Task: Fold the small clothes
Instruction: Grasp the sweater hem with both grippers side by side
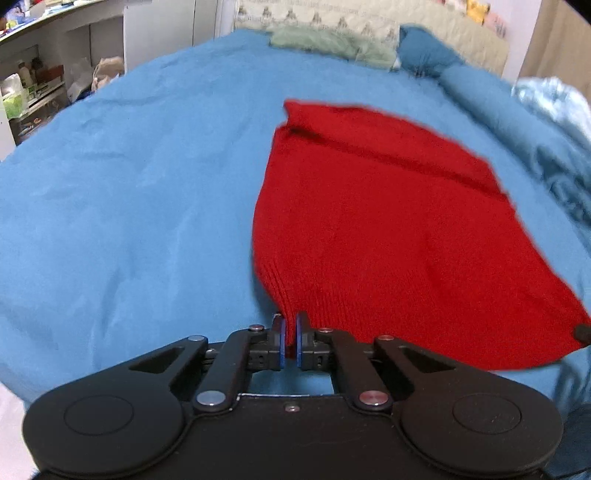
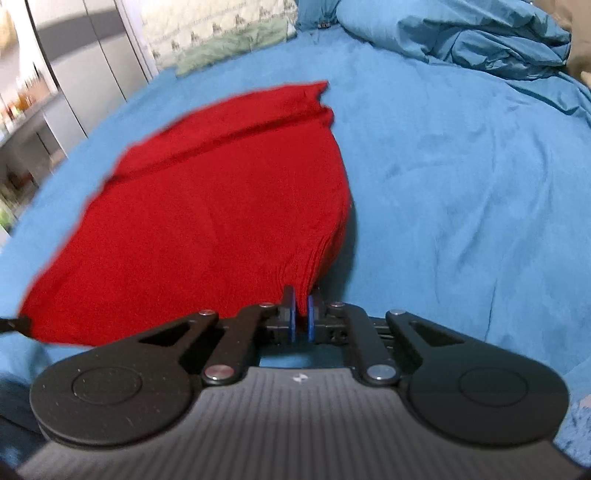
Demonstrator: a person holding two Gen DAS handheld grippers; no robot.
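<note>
A red knitted garment (image 1: 384, 229) lies spread on the blue bedsheet (image 1: 129, 203), its near hem lifted off the bed. My left gripper (image 1: 291, 325) is shut on the hem's near left corner, red knit pinched between its blue pads. In the right wrist view the same red garment (image 2: 207, 214) fills the left half, and my right gripper (image 2: 301, 302) is shut on its near right corner. The tip of the other gripper shows at the garment's far corner in each view. A fold line runs across the garment's far end.
A crumpled blue duvet (image 2: 480, 40) is heaped at the back right of the bed. A pale green pillow (image 1: 332, 44) and a quilted headboard (image 1: 424, 26) sit at the far end. Shelves with clutter (image 1: 29, 88) stand to the left.
</note>
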